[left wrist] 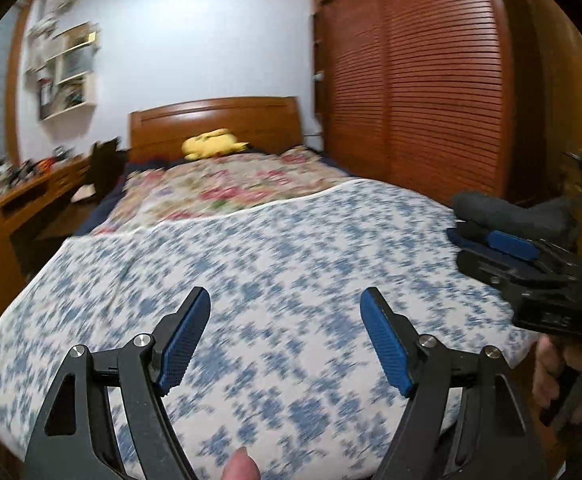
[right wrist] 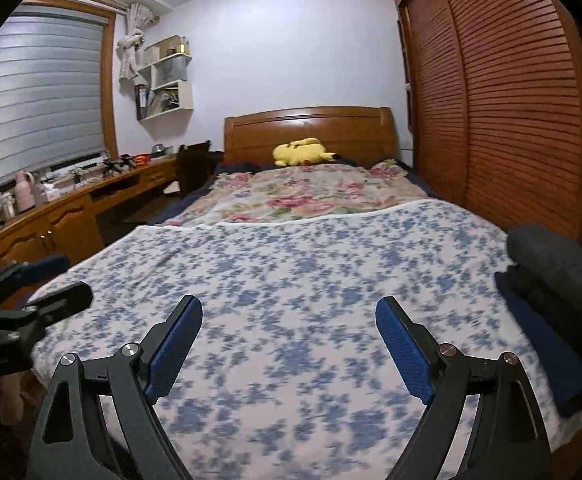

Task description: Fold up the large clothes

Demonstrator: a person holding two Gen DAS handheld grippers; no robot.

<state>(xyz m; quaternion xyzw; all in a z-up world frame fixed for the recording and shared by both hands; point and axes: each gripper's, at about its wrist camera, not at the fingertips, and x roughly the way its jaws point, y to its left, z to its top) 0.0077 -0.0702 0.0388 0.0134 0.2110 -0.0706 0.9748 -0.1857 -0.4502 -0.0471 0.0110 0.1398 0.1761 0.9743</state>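
Observation:
A stack of folded clothes lies at the bed's right edge: a dark grey rolled piece (right wrist: 555,264) on top of a navy piece (right wrist: 543,352). It also shows in the left wrist view (left wrist: 507,212). My left gripper (left wrist: 285,340) is open and empty above the near end of the bed. My right gripper (right wrist: 289,350) is open and empty above the bed, left of the stack. The right gripper shows from the side in the left wrist view (left wrist: 503,246). The left gripper shows at the left edge of the right wrist view (right wrist: 47,284).
The bed carries a blue-and-white floral sheet (right wrist: 291,264) near me and a pink floral quilt (right wrist: 311,196) beyond. A yellow plush toy (right wrist: 303,152) lies by the wooden headboard (right wrist: 311,128). A louvred wardrobe (right wrist: 511,100) stands on the right, a cluttered desk (right wrist: 71,200) on the left.

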